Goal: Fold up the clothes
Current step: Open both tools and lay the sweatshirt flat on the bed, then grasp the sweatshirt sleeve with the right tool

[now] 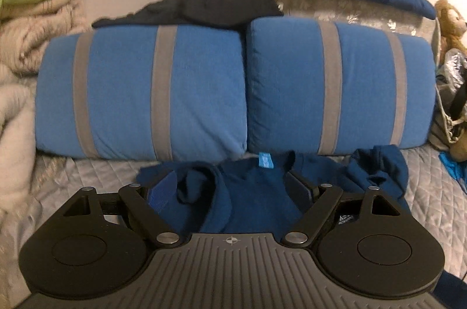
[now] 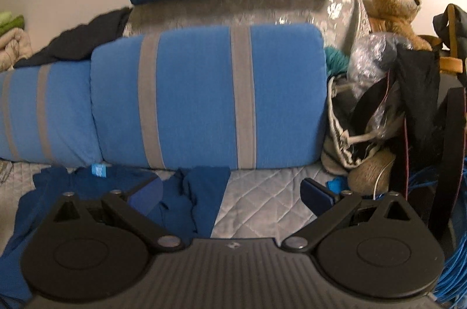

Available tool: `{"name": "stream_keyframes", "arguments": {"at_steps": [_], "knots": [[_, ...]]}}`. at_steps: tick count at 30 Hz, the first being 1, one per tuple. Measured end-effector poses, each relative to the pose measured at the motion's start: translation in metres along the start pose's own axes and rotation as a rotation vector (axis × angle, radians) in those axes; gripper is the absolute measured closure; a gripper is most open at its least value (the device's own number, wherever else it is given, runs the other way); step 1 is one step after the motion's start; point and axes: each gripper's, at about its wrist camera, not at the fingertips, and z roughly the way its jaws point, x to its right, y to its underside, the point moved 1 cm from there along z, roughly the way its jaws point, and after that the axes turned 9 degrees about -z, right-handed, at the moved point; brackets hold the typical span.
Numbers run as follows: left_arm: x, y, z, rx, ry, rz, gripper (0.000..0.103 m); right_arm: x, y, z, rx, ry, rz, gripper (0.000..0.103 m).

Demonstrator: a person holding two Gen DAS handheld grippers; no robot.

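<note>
Lying: the dark blue shirt [image 1: 256, 192] is spread on the grey quilt [image 1: 432, 192], collar tag toward the 2 blue striped pillows [image 1: 140, 93], sleeves bunched inward.
Handling: looks soft, light and limp; likely to sag and drag unless pinched at a hem or shoulder seam.
Left gripper [image 1: 230, 195]: spread wide over the shirt's chest, holding nothing.
Right gripper [image 2: 233, 195]: spread wide, empty, over the shirt's right sleeve and bare quilt.
Room: pillows crowd the collar side; bags [image 2: 408, 104] crowd the right.
</note>
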Motion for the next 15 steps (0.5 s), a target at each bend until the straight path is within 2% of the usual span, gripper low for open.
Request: {"name": "stream_keyframes", "arguments": {"at_steps": [9,15], "knots": [[-0.001,0.032,0.038,-0.108,0.013,-0.088,0.021,-0.007,0.026,0.055,-0.073,0.007,0.009,0.001],[-0.003,0.055,0.06,-0.178,0.014,-0.097,0.021,-0.013,0.044,0.101,-0.105,-0.003,0.022,0.001]]}}
